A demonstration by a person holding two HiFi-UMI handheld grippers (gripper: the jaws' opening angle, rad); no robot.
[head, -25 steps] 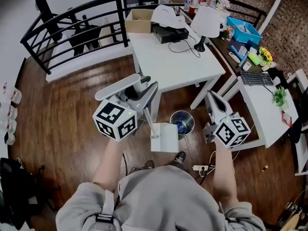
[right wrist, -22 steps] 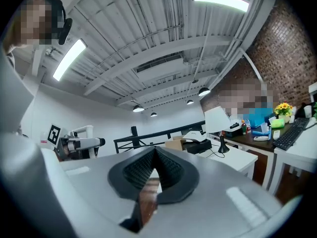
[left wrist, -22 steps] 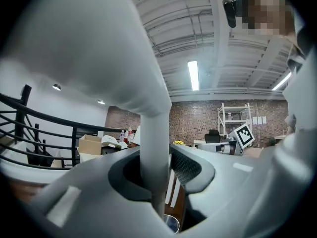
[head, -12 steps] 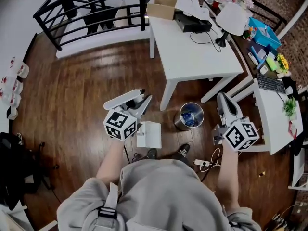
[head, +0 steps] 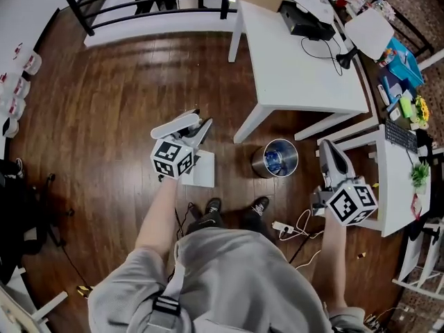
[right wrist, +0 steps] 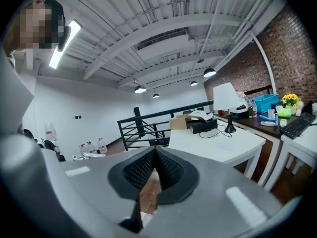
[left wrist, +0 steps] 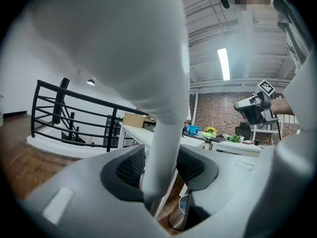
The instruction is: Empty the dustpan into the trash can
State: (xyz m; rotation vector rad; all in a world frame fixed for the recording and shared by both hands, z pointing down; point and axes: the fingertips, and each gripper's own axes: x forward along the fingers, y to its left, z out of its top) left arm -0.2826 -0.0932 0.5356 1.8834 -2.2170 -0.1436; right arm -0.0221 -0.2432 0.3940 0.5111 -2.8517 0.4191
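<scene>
While the left gripper (left wrist: 161, 165) has just been opening its jaws, they stand narrowly apart with the white handle (left wrist: 166, 143) of the dustpan (head: 202, 171) upright between them, the ribbed pads (left wrist: 131, 167) just beside it on either side rather than clamped hard on it. In the head view the pan itself sits low at the wooden floor (head: 104, 109), directly under that gripper and just ahead of the person's shoes (head: 212, 205). At about 3 o'clock from the pan, apart from it, stands the round metal trash can (head: 276, 158), with blue stuff inside. The white table (head: 298, 68) lies at 12 o'clock from the can, one leg coming down near it. At 4 o'clock from the can, the right gripper (right wrist: 154, 168) has its jaws drawn together at the tips, nothing between them. A power strip (head: 281, 225) lies on the floor at 6 o'clock from the can.
</scene>
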